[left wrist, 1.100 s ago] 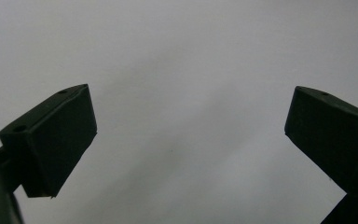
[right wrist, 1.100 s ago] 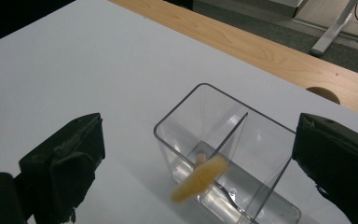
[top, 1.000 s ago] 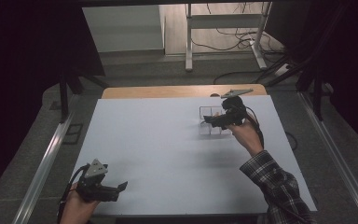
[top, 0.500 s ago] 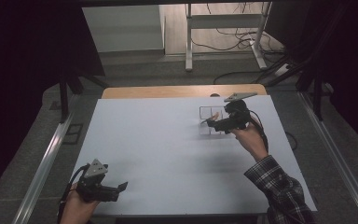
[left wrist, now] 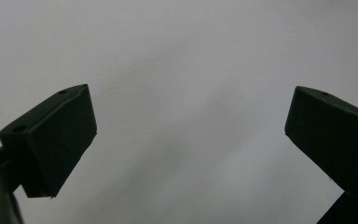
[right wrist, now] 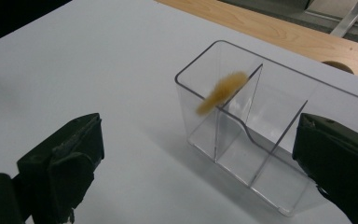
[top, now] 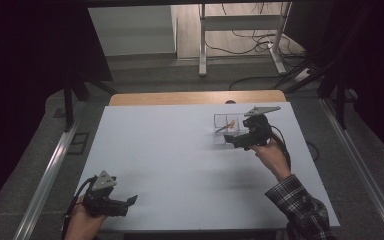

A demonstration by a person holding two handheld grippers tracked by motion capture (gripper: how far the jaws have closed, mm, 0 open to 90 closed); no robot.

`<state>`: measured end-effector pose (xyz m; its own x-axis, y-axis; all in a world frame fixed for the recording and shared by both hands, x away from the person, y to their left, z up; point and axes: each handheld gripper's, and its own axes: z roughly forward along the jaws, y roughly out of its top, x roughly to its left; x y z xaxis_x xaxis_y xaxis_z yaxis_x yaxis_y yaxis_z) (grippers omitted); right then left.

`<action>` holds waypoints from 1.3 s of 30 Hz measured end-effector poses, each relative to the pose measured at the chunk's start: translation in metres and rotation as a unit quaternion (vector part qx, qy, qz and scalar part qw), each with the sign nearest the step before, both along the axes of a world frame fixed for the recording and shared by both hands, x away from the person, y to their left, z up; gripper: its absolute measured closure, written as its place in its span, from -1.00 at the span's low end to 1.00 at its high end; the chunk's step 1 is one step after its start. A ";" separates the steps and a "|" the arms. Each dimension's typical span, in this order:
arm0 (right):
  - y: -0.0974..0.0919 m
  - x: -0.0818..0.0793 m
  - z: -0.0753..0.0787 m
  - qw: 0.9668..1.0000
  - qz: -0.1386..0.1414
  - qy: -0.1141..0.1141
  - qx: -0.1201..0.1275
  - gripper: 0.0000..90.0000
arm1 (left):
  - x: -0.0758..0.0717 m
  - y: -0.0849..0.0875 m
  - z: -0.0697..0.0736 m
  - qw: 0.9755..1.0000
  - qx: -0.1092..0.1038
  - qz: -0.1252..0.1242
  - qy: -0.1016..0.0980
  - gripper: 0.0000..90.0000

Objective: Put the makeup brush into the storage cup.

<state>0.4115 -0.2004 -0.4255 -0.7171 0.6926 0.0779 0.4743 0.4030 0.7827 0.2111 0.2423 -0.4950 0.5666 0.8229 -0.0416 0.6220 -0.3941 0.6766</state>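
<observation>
A person is holding a claw in each hand over a white desk [top: 180, 165], with the right claw [right wrist: 200, 163] facing a clear divided box [right wrist: 261, 140].

In the high view, the right claw [top: 233, 142] is hovering right of centre, just beside the box [top: 226, 131], its jaws standing wide apart and holding nothing. In the right gripper view, a small tan, fuzzy piece [right wrist: 221, 92] is lying tilted across the box's upper left rim and a divider, half inside the left compartment. The left claw [top: 125, 204] is sitting idle at the lower left of the high view, its jaws also spread and empty. The step looks like placing the piece into the box; next, the right claw probably needs to nudge it fully down or draw away.
</observation>
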 end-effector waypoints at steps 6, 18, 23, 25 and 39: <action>-0.004 -0.004 -0.003 1.000 -0.001 0.000 -0.005 -0.96 | 0.000 0.000 0.000 1.000 0.001 -0.001 0.000 -0.94; -0.006 -0.015 -0.005 1.000 0.003 -0.002 -0.012 -0.96 | 0.000 -0.001 0.000 1.000 0.007 -0.003 -0.001 -0.94; -0.007 -0.020 -0.006 1.000 0.005 -0.001 -0.018 -0.98 | 0.000 -0.002 0.000 1.000 0.009 -0.003 -0.001 -0.94; -0.007 -0.021 -0.007 1.000 0.005 -0.001 -0.019 -0.98 | 0.000 -0.002 0.000 1.000 0.009 -0.004 -0.001 -0.94; -0.010 -0.031 -0.012 1.000 0.008 0.002 -0.029 -1.00 | 0.000 -0.002 0.000 1.000 0.012 -0.004 -0.001 -0.94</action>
<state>0.3804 -0.2108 -0.4373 -0.7285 0.6838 0.0407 0.4694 0.4550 0.7567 0.2107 0.2401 -0.4952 0.5734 0.8190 -0.0209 0.6170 -0.4148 0.6688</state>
